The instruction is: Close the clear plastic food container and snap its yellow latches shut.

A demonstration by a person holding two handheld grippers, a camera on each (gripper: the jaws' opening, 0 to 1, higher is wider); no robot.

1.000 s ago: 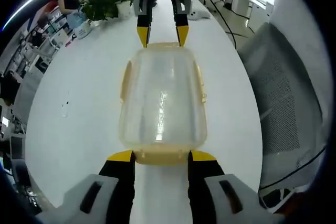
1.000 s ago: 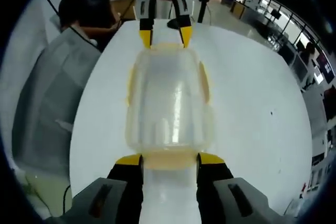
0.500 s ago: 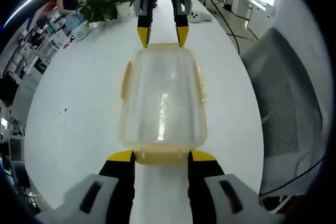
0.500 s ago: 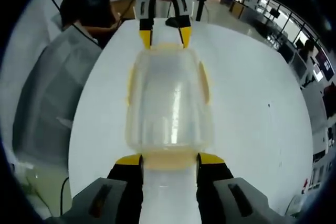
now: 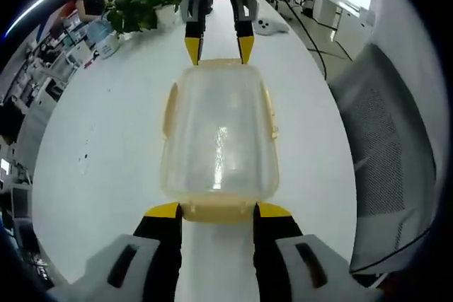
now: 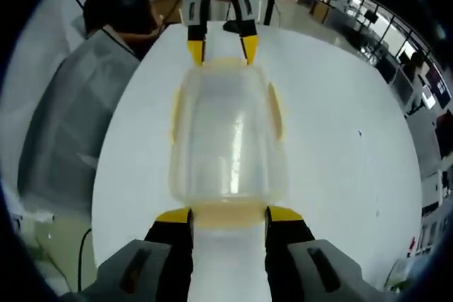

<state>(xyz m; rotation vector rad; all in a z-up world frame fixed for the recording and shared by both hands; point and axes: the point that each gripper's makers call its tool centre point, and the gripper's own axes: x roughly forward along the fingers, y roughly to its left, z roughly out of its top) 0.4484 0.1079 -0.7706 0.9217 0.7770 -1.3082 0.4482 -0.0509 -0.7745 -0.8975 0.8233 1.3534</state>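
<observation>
Container (image 5: 218,136) on white table (image 5: 106,146), lid on. Left gripper (image 5: 216,210) at 6 o'clock end latch, right gripper (image 5: 218,49) at 12 o'clock; both apart, straddling latches. Risk: uneven push slides container, latch stays unsnapped.

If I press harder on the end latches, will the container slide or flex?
The container looks empty and thin-walled, so it is probably light and may flex. The table is smooth, so it could slide, though the left gripper and right gripper brace opposite ends.
</observation>
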